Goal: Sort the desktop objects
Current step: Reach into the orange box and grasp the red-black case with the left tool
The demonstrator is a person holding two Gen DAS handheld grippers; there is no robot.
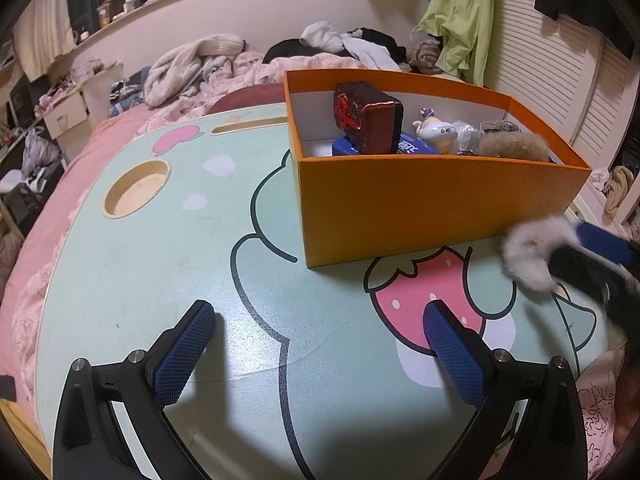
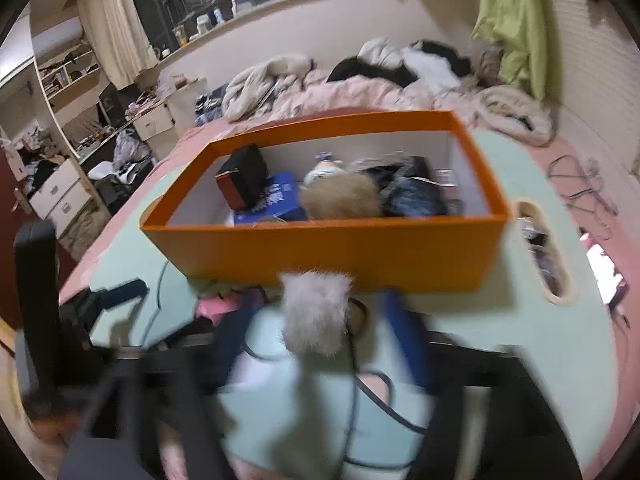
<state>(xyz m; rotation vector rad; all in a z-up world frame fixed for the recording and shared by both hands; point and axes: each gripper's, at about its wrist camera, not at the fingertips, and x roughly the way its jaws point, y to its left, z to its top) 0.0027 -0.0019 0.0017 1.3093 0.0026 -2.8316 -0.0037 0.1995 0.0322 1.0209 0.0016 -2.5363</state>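
Observation:
An orange box (image 1: 420, 204) stands on the mint cartoon lap table (image 1: 160, 264). It holds a dark red block (image 1: 368, 116), a blue packet (image 1: 416, 147), a small figurine (image 1: 436, 130) and a tan fluffy ball (image 1: 512, 146). My left gripper (image 1: 320, 308) is open over bare tabletop with nothing between its blue pads. A grey-white fluffy pompom (image 2: 316, 312) sits between the blurred fingers of my right gripper (image 2: 320, 300), just in front of the box's front wall (image 2: 328, 252). Table shows on both sides of the pompom. In the left wrist view the pompom (image 1: 528, 256) lies by the box's right corner.
The table rests on a pink bed with heaped clothes (image 1: 200, 64) behind. A round cup recess (image 1: 136, 188) is at the table's far left and a slot (image 2: 544, 252) lies right of the box. Drawers and clutter (image 2: 60, 192) stand to the left. Cables (image 2: 580, 184) lie on the bedding.

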